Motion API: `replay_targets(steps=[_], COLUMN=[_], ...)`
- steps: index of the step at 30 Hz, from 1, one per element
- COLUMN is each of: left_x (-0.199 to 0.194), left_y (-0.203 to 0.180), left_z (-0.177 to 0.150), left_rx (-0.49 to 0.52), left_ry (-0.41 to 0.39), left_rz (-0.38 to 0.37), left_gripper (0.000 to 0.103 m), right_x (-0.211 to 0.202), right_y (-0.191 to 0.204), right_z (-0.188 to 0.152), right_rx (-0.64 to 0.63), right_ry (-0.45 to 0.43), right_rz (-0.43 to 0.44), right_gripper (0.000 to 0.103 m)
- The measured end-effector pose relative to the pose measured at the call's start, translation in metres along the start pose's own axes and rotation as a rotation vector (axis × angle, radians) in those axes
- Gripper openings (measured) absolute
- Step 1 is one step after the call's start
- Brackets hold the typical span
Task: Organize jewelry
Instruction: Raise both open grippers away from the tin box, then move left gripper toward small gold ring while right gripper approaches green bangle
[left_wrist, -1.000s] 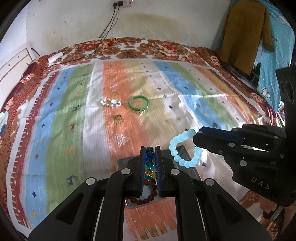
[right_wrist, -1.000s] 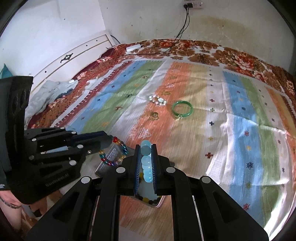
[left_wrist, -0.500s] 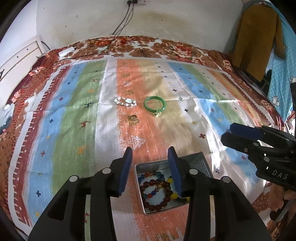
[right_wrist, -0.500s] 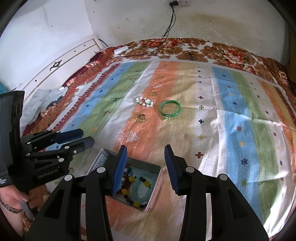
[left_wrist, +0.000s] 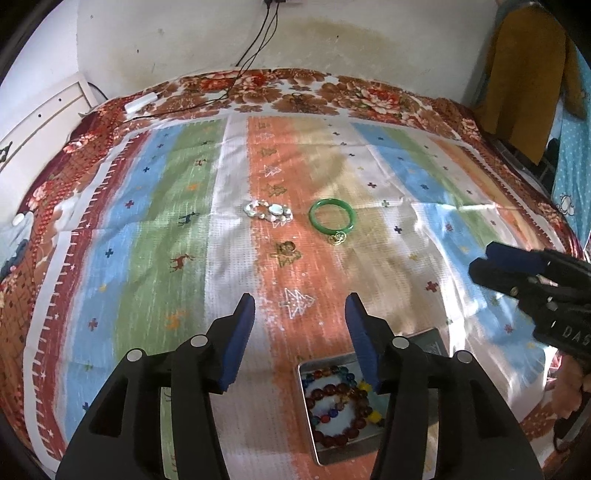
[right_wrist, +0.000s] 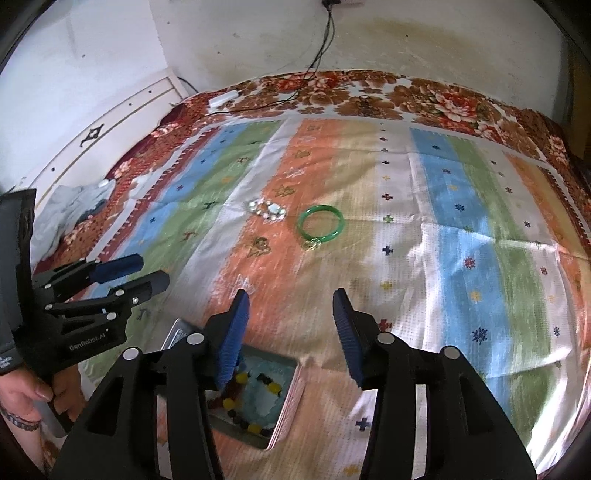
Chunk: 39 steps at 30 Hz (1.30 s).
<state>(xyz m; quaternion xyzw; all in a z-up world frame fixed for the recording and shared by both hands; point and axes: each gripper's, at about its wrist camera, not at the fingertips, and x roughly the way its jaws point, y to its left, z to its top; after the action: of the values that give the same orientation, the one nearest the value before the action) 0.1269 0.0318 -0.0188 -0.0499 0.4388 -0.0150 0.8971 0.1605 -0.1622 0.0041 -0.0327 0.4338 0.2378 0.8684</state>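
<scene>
A metal tin (left_wrist: 314, 435) lies on the striped bedspread near the front edge and holds several bead bracelets (left_wrist: 340, 402); it also shows in the right wrist view (right_wrist: 288, 402). A green bangle (left_wrist: 332, 218) (right_wrist: 320, 223) and a clear crystal bracelet (left_wrist: 269, 212) (right_wrist: 267, 209) lie farther out on the bed. My left gripper (left_wrist: 300, 321) is open and empty above the cloth just beyond the tin. My right gripper (right_wrist: 290, 317) is open and empty, to the right of the tin.
The striped cloth (left_wrist: 166, 240) covers a floral bedspread. A white power strip (left_wrist: 140, 100) with cables lies at the far edge by the wall. A white headboard (right_wrist: 110, 125) stands on the left, and hanging clothes (left_wrist: 524, 66) on the right.
Both grippers opened and let their bracelets fall into the tin: the multicolour one from the left, the pale blue one from the right. Both then drew back and up from the tin.
</scene>
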Motion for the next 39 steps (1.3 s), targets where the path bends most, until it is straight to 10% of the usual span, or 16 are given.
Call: replay_targets(steps=[39], left_x=[0.061], left_y=[0.012], left_z=[0.041], left_rx=[0.054], left_ry=[0.045], left_rz=[0.050], left_gripper=[0.068], right_x=[0.077], right_y=[-0.019], right_z=[0.048], right_rx=[0.046], right_ry=[0.073], right_rz=[-0.089], right_gripper=[0.054])
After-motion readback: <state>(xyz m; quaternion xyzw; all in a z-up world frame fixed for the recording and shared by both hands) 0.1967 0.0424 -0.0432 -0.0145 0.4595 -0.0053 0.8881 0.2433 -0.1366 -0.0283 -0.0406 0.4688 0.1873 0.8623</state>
